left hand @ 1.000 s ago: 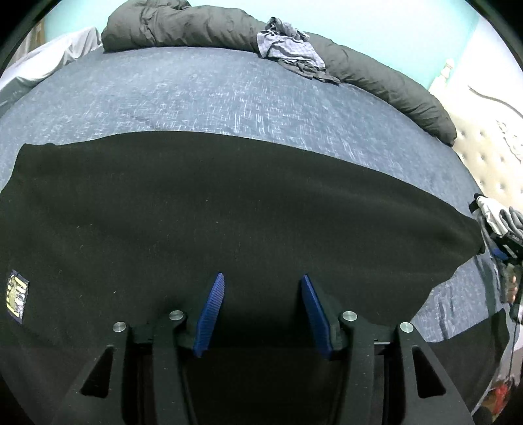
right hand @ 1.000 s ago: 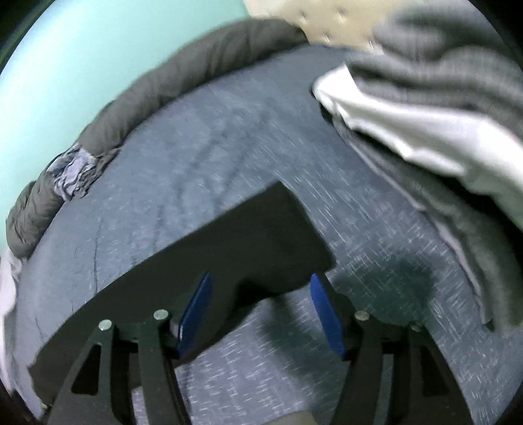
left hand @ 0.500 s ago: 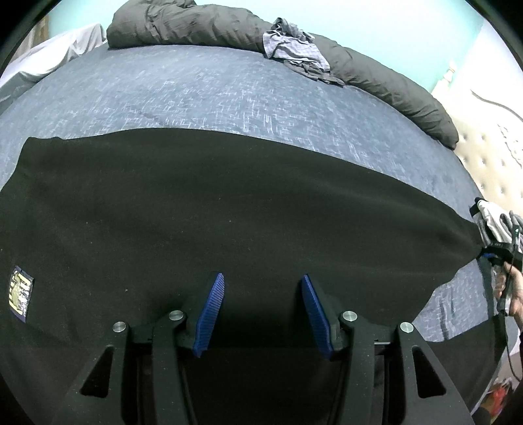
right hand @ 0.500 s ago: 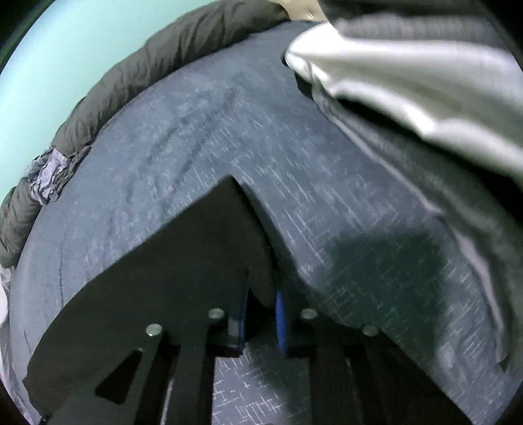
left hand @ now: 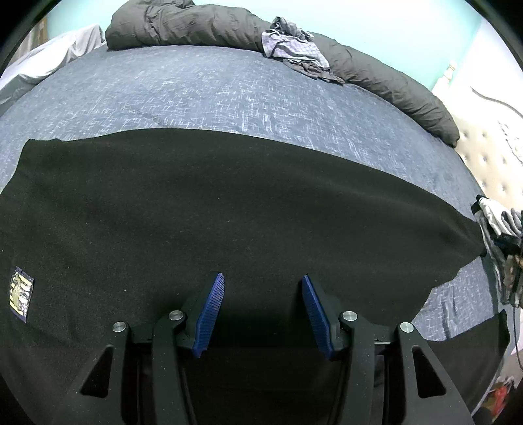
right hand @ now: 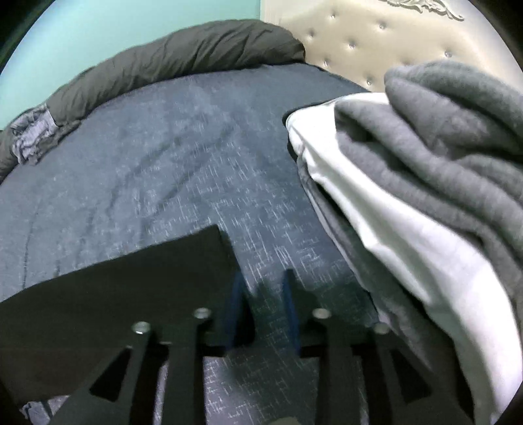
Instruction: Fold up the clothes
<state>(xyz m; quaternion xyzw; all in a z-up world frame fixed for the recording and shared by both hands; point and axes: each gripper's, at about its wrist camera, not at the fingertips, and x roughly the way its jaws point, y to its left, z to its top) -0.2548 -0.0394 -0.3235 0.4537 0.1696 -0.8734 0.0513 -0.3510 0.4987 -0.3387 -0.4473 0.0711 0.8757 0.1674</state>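
Observation:
A black garment (left hand: 228, 202) lies spread flat on the blue-grey bed sheet (left hand: 228, 91), with a small yellow patch (left hand: 21, 294) near its left end. My left gripper (left hand: 263, 310) hovers over the garment's near part, open, with nothing between its blue pads. In the right wrist view the garment's right corner (right hand: 202, 248) lies flat on the sheet. My right gripper (right hand: 263, 294) is blurred and open just right of that corner. Only sheet shows between its fingers.
A rolled dark grey duvet (left hand: 196, 26) runs along the far edge of the bed with a checked cloth (left hand: 294, 49) on it. A stack of grey and white clothes (right hand: 425, 163) lies right of my right gripper. A padded headboard (right hand: 359, 32) stands behind.
My right gripper closed on the garment's right corner half a second ago, and now it has opened and let go. The corner lies flat. The left gripper has stayed put.

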